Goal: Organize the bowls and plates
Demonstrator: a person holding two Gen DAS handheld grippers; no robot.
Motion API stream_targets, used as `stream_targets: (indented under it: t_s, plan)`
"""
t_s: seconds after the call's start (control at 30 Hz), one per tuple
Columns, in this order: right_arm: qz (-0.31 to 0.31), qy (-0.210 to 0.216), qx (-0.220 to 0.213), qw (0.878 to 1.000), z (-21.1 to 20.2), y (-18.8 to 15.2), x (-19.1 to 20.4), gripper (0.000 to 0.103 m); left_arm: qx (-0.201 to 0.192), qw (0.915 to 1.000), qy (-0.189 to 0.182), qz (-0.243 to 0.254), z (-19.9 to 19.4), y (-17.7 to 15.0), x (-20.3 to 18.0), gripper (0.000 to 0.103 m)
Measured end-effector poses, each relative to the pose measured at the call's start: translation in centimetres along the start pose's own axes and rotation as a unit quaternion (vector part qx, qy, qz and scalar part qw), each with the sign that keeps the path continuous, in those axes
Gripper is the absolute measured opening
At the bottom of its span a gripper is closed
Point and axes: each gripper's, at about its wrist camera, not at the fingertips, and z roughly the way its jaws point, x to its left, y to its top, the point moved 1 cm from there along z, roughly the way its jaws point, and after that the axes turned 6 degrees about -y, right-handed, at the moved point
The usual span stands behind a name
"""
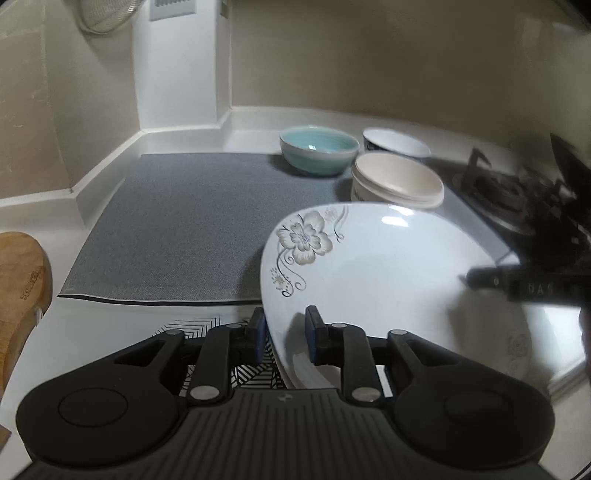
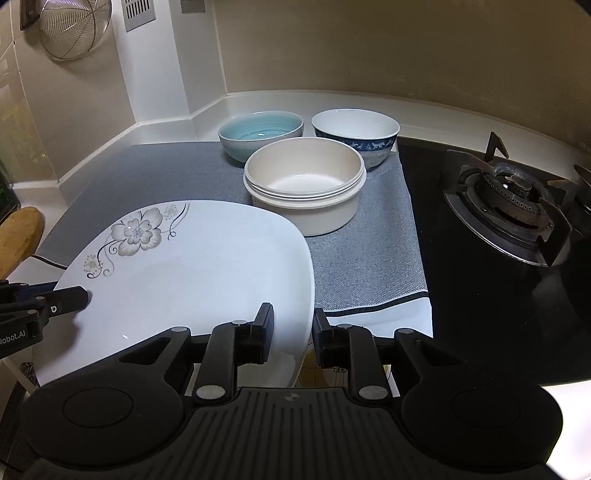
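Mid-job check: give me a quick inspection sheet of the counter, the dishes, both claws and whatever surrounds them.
Surface: white counter with a grey mat laid on it.
Job's things: flowered white plate at the mat's near edge; teal bowl, blue-patterned bowl and cream bowl grouped at the mat's far right.
Clutter: wooden board at the left; a black-and-white patterned piece under the plate's near edge.
Grippers: left claw straddles the plate's left rim, right claw its right rim; whether the pads press is unclear.
Cables: a thin dark cord near the board.
Surroundings: gas hob to the right; wire strainer on the wall.
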Motion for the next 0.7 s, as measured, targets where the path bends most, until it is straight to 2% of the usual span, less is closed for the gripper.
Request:
stream_targets:
  t_s: [0.1, 0.3, 0.7]
  plan:
    - [0.0, 0.001, 0.001, 1.0, -0.1, -0.1, 0.1, 0.024, 0.006, 0.9999, -0.002, 0.015, 0.1, 0.0, -0.3, 0.031]
    - [0.018, 0.01, 0.018, 1.0, -0.1, 0.3, -0.3, 0.024, 0.017, 0.9998, -0.002, 0.005, -0.1, 1.0, 0.0, 0.031]
    - [0.063, 0.035, 0.057, 0.996, 0.1, 0.7, -1.9, 0.024, 0.062, 0.9977, 0.026, 0.008, 0.5, 2.1, -1.0, 0.031]
